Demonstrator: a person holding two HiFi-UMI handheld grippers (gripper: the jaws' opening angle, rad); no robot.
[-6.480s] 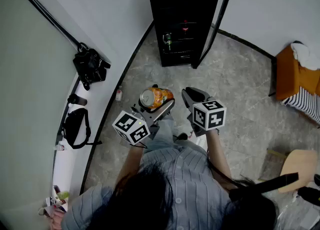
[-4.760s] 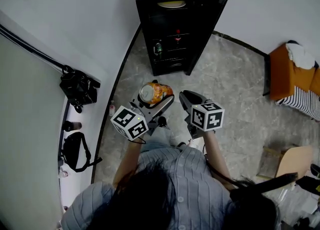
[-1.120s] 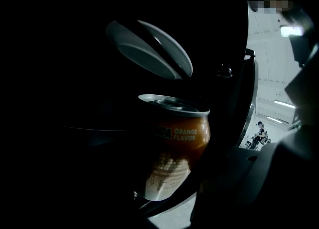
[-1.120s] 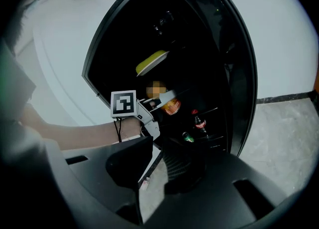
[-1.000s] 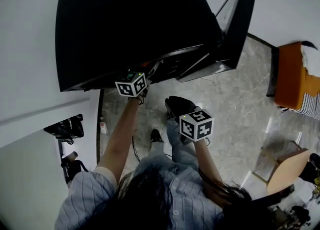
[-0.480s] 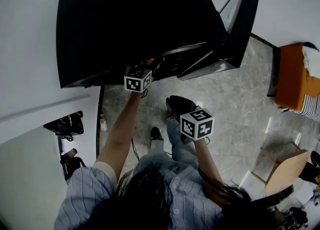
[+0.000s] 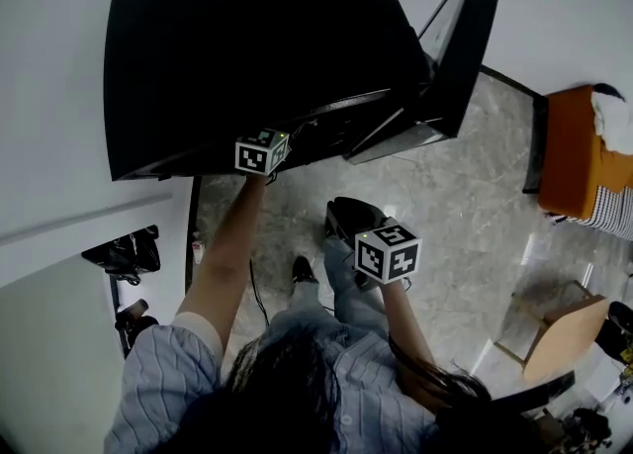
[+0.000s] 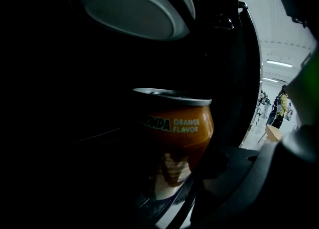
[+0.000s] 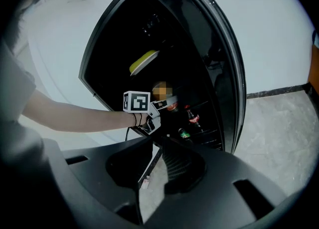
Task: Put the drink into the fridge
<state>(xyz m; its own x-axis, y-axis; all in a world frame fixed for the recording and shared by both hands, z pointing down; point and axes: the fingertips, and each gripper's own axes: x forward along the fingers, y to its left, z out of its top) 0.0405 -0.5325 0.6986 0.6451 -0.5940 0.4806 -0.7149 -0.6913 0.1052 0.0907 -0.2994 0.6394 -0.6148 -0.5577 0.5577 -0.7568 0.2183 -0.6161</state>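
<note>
The orange drink can [image 8: 174,128] stands upright between the jaws of my left gripper [image 8: 172,173], which is shut on it, inside the dark fridge. From above, only that gripper's marker cube [image 7: 262,153] shows at the front edge of the black fridge [image 7: 267,46]; its jaws and the can are hidden under the fridge top. In the right gripper view the left gripper [image 9: 152,109] reaches into a middle shelf. My right gripper [image 7: 346,215] hangs back from the fridge over the floor, shut on nothing.
The fridge door [image 7: 465,37] stands open to the right. Inside are a yellow plate [image 9: 144,61] on an upper shelf and bottles [image 9: 192,118] lower down. A pale dish [image 8: 134,8] sits above the can. An orange seat [image 7: 574,145] stands at the right.
I have walked up to the fridge with the can. Over the last second the left gripper has reached slightly further in; the right gripper has stayed put.
</note>
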